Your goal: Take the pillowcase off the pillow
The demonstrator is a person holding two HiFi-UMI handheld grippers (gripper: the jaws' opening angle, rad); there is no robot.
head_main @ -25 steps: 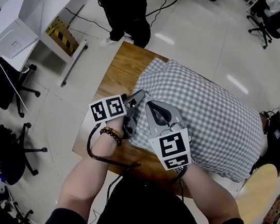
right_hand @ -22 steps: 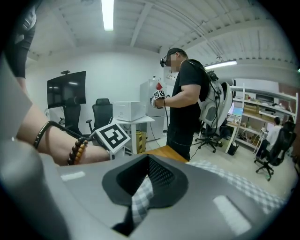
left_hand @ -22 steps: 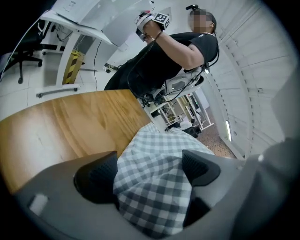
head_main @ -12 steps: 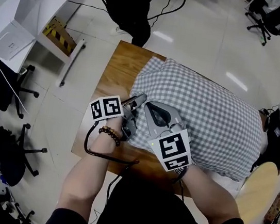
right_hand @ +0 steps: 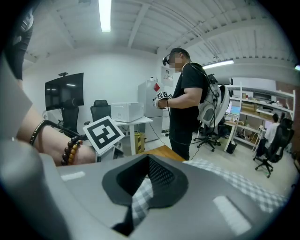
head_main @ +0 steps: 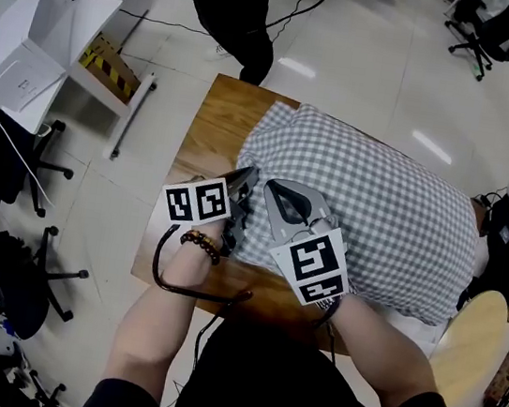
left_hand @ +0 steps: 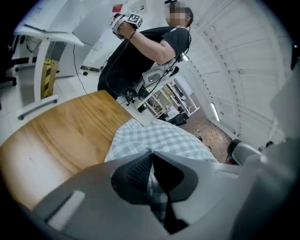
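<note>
Pillowcase (head_main: 376, 216), pillow inside, pinched by right gripper (right_hand: 146, 159) and just-closed left gripper (left_hand: 151, 154) fingers (left_hand: 136, 171).

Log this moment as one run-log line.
left tongs: just closed on pillowcase edge | right tongs: shut on pillowcase edge | pillowcase: not yet off, lying on wooden table

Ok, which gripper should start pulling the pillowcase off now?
Probably left. The left gripper, jaws just closed on pillowcase fabric, sits at the corner beside bare table; the right gripper, also clamped, can anchor.

Right gripper (right_hand: 149, 159) jaws together on checked pillowcase (right_hand: 139, 199) fold, a standing person (right_hand: 185, 110) beyond
</note>
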